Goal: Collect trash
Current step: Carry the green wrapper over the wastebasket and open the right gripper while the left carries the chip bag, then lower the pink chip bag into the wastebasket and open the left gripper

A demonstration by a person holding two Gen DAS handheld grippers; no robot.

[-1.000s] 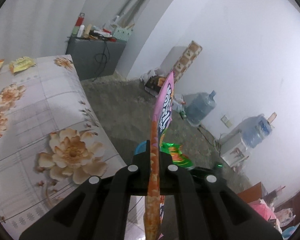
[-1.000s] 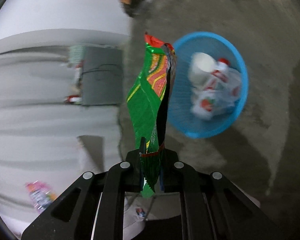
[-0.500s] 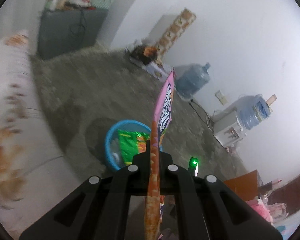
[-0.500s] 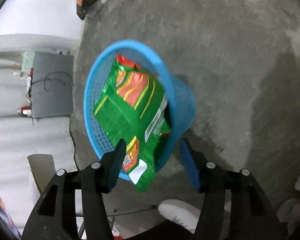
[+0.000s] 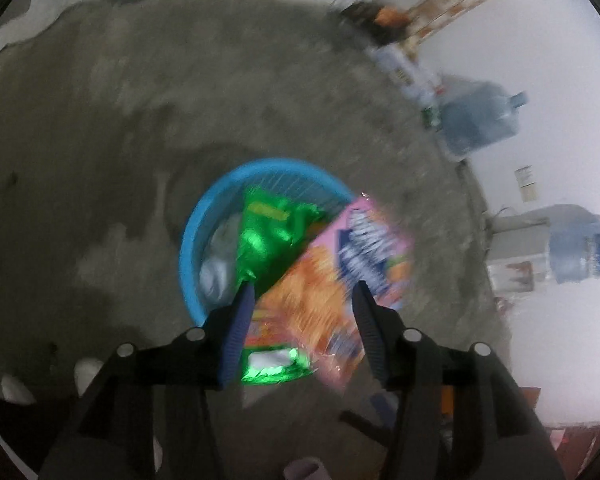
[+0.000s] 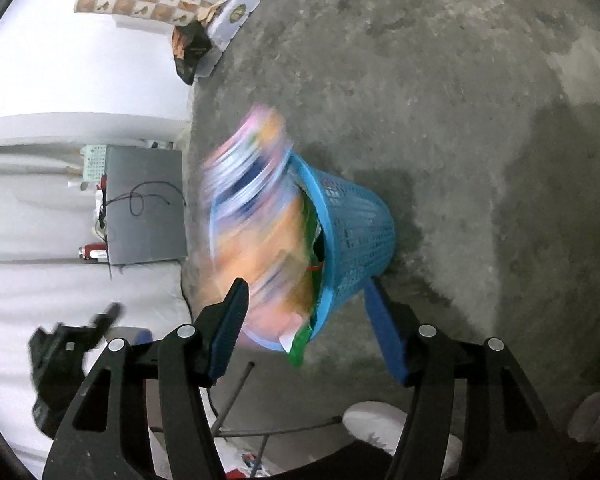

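Observation:
A blue mesh waste basket (image 5: pixel 196 224) stands on the concrete floor and also shows in the right wrist view (image 6: pixel 360 224). A green snack bag (image 5: pixel 268 236) lies in it, its end sticking out over the rim (image 6: pixel 298 346). A pink and orange snack bag (image 5: pixel 336 276) is loose in the air, blurred, over the basket's rim; the right wrist view shows it falling (image 6: pixel 252 208). My left gripper (image 5: pixel 302 300) is open just above it. My right gripper (image 6: pixel 304 300) is open and empty beside the basket.
Two blue water jugs (image 5: pixel 476 120) (image 5: pixel 580 248) stand by the white wall. Boxes and bags (image 6: pixel 220 16) lie along the wall. A grey cabinet (image 6: pixel 144 208) stands at the left. A white shoe (image 6: pixel 376 420) is near the basket.
My left gripper swung down over the basket and opened, letting go of the pink and orange bag. My right gripper let the green bag drop into the basket and stays open.

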